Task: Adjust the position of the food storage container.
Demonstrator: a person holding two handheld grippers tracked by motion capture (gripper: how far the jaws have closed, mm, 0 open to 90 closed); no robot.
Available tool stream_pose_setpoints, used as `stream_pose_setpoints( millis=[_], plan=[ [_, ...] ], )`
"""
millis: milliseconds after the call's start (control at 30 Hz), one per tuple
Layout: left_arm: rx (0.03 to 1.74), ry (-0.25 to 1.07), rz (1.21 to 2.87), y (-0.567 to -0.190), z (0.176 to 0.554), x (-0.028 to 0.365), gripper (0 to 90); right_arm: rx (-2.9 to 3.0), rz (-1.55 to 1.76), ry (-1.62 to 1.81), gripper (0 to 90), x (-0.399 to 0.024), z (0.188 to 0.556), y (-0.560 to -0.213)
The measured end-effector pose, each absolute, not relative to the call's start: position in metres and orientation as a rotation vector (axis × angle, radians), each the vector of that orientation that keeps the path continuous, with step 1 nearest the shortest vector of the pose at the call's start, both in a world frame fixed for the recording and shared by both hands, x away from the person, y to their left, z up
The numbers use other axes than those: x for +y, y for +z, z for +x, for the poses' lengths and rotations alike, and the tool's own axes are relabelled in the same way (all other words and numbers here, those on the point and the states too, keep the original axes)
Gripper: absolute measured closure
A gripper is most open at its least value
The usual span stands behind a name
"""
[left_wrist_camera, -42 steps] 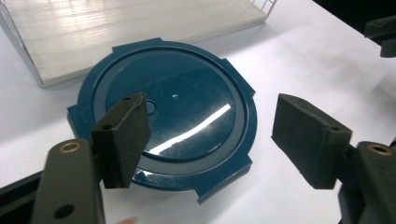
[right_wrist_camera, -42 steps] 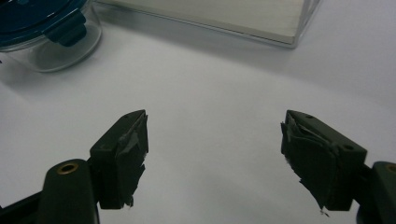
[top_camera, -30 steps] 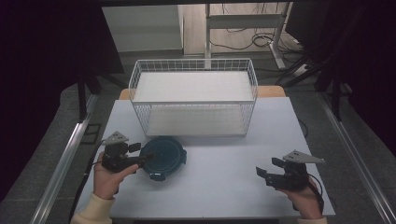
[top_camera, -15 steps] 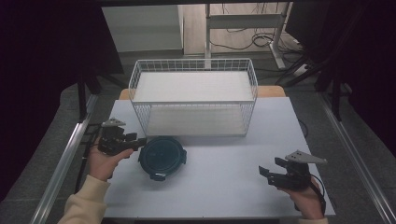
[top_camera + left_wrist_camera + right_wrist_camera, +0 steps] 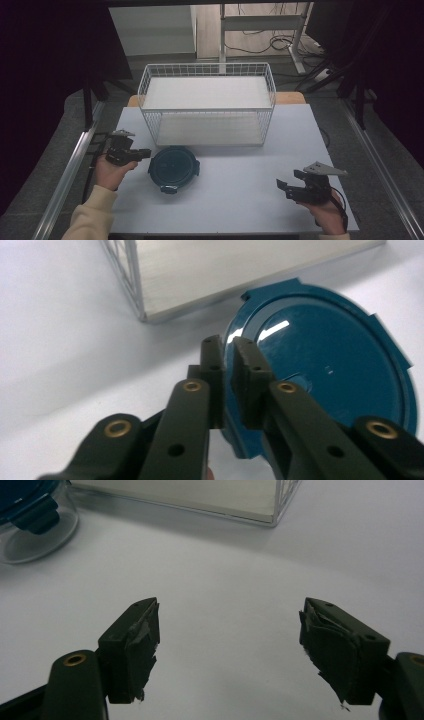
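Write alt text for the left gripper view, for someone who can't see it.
The left gripper's two black jaws are closed on the rim of a round container with a dark teal lid, which sits on a white table. The corner of a white wire basket stands just beyond the container at the top.

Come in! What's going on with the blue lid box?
Left hand-held gripper just closed on blue lid rim. Right hand-held gripper open, idle. Basket behind, nothing blocking.
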State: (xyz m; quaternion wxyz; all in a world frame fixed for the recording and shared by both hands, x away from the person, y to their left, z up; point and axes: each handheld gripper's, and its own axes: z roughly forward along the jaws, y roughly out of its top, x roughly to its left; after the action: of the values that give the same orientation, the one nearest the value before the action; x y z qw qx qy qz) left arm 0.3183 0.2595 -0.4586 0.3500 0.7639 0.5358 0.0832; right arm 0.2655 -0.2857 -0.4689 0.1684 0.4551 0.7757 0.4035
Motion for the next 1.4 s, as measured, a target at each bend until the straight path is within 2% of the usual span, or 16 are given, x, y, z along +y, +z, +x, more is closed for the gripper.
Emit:
stream_pose_setpoints(
  millis=[167,600,1400],
  plan=[
    [1.416,0.202,1.988,-0.466,0.322,0.262,90.0,2.212,1.285,1.112,24.1,-0.285,0.266,-0.471],
    [1.454,0.148,2.022,-0.484,0.331,0.260,90.0,2.224,1.279,1.083,23.7,-0.282,0.266,-0.475],
    [1.444,0.142,2.031,-0.484,0.329,0.256,90.0,2.218,1.295,1.073,23.7,-0.280,0.267,-0.477]
  ],
)
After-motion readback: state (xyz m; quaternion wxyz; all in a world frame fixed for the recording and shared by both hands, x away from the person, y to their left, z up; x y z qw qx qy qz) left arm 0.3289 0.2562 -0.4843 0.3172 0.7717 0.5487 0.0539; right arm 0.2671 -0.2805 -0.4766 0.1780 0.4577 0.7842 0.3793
